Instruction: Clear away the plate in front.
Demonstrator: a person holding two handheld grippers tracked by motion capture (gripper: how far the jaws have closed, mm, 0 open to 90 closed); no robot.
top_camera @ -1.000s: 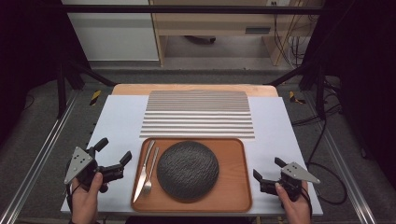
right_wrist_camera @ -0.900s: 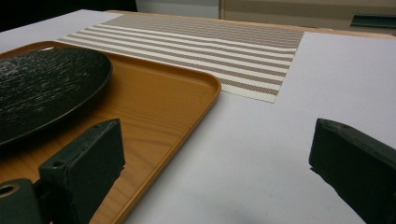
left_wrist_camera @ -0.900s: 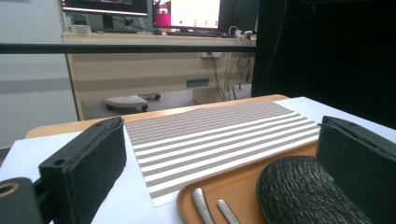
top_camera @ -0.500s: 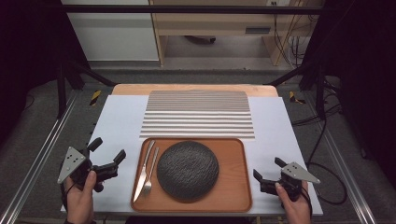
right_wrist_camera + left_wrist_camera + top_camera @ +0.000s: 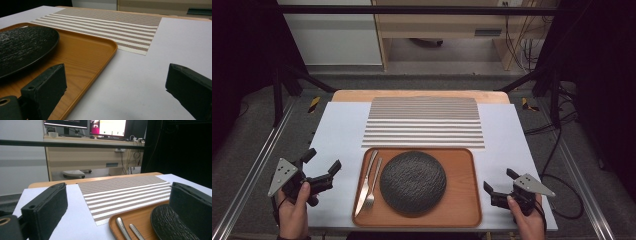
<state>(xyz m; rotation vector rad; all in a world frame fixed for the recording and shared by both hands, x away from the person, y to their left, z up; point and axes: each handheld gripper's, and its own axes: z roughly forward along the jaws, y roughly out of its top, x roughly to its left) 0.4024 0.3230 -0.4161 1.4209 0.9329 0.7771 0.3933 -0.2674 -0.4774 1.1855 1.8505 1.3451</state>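
Both grippers, left (image 5: 321,167) and right (image 5: 497,187), wait with jaws wide beside a rigid wooden tray (image 5: 467,210); its raised side rims likely offer the firmest hold

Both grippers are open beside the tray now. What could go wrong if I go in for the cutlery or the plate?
The fork and knife lie flat and close together, so the left gripper may catch both. The plate sits right beside them and could get nudged. The tray might slide on the smooth white sheet.
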